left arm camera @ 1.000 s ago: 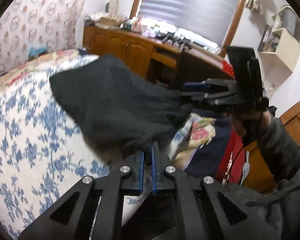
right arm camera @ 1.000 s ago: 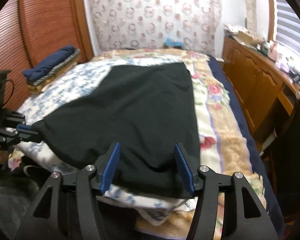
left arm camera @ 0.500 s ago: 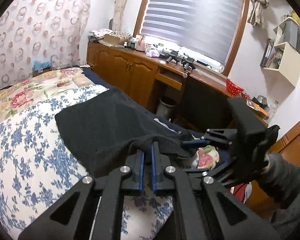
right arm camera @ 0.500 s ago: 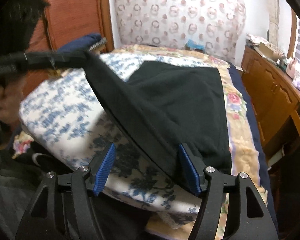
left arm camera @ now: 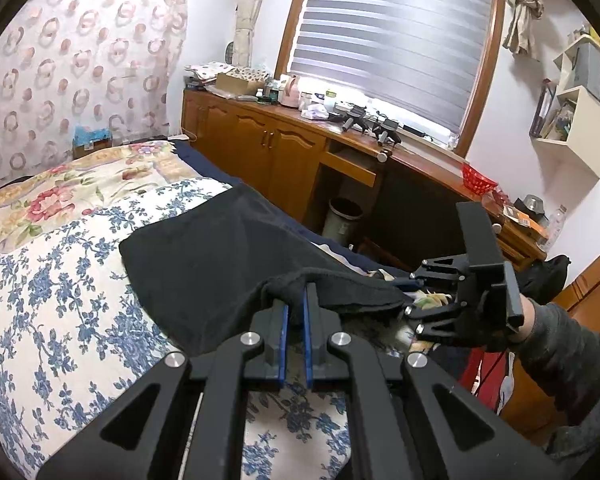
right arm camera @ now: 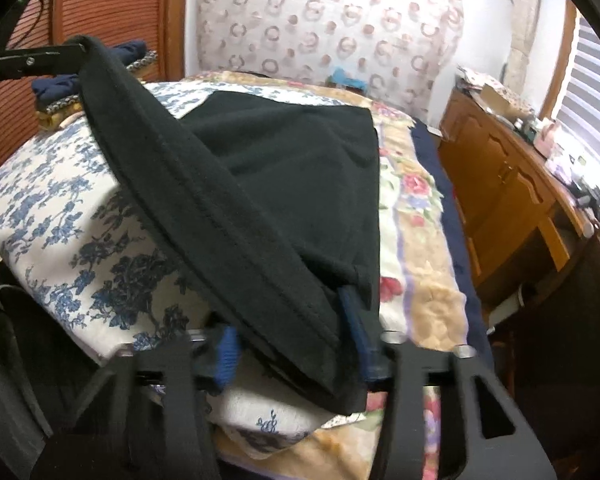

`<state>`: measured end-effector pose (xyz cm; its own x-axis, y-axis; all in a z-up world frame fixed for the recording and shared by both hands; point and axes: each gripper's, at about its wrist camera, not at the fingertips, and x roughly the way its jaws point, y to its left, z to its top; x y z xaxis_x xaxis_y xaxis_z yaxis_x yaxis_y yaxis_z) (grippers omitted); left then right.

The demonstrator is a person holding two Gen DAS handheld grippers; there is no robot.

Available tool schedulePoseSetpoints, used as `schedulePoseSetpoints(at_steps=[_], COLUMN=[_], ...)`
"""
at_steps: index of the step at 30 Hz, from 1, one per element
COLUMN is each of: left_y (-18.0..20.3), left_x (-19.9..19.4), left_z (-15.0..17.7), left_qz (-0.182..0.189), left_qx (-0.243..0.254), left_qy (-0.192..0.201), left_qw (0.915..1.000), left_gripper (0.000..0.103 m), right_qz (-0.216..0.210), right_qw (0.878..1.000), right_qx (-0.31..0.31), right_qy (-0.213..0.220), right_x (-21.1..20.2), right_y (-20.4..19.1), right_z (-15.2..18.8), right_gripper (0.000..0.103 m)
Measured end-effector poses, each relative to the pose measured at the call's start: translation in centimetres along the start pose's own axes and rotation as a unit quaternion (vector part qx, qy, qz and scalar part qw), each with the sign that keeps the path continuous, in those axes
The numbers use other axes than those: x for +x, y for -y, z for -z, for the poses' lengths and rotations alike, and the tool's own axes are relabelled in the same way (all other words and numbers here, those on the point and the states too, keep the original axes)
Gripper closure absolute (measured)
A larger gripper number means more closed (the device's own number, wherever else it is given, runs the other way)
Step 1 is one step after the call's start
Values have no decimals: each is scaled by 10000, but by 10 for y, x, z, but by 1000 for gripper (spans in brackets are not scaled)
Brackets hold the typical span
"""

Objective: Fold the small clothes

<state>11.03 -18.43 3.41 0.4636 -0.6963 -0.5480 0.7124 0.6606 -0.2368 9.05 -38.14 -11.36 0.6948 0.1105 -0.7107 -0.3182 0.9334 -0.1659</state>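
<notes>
A black garment (left arm camera: 220, 256) lies on the blue-flowered bed cover (left arm camera: 52, 320). My left gripper (left arm camera: 295, 300) is shut on one corner of its near hem and holds it lifted; it shows at the top left of the right wrist view (right arm camera: 76, 46). The hem band (right arm camera: 204, 208) runs taut from there down to my right gripper (right arm camera: 292, 340). The right gripper's blue pads (right arm camera: 228, 354) stand apart, with the garment's other corner between them. In the left wrist view the right gripper (left arm camera: 412, 296) is at the bed's edge.
A stack of folded clothes (right arm camera: 96, 76) sits at the bed's far left by a wooden door. A wooden cabinet (left arm camera: 284, 152) with clutter runs along the window wall right of the bed. A bin (left arm camera: 342, 220) stands under the desk.
The left gripper lifted its corner of the garment up and away, pulling the hem taut. The right gripper's pads have come closer together around the other corner.
</notes>
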Motion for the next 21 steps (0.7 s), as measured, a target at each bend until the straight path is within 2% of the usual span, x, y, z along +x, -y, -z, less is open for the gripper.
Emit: schedulePoseSetpoints(at_steps=[1, 3, 10, 14, 17, 19, 21], left_y=[-4, -12, -66, -108, -135, -148, -154], left_x=[2, 3, 15, 33, 52, 64, 68], left_z=[-2, -6, -27, -38, -43, -45, -45], left_qz=[-29, -100, -662, -1031, -1253, -1288, -1371], left_qx=[-12, -40, -263, -473, -606, -677, -634], left_qy=[1, 20, 138, 89, -66, -190, -173], left_qw=[10000, 9999, 9974, 9935, 9902, 9892, 9884], left_gripper=[101, 101, 101, 101, 98, 91, 78], right_qz=[0, 80, 258, 222, -25, -82, -118], right_qw=[10000, 9996, 9963, 9934, 9950, 9970, 9984], right_qx=[-60, -246, -459, -712, -648, -528, -408], right_qy=[11, 76, 686, 876, 753, 565, 361], right_x=[0, -1, 1, 36, 75, 104, 126], right_y=[0, -1, 21, 24, 33, 41, 46], right_z=[-2, -11, -80, -133, -164, -177, -181], right_gripper=[86, 89, 93, 94, 93, 90, 82])
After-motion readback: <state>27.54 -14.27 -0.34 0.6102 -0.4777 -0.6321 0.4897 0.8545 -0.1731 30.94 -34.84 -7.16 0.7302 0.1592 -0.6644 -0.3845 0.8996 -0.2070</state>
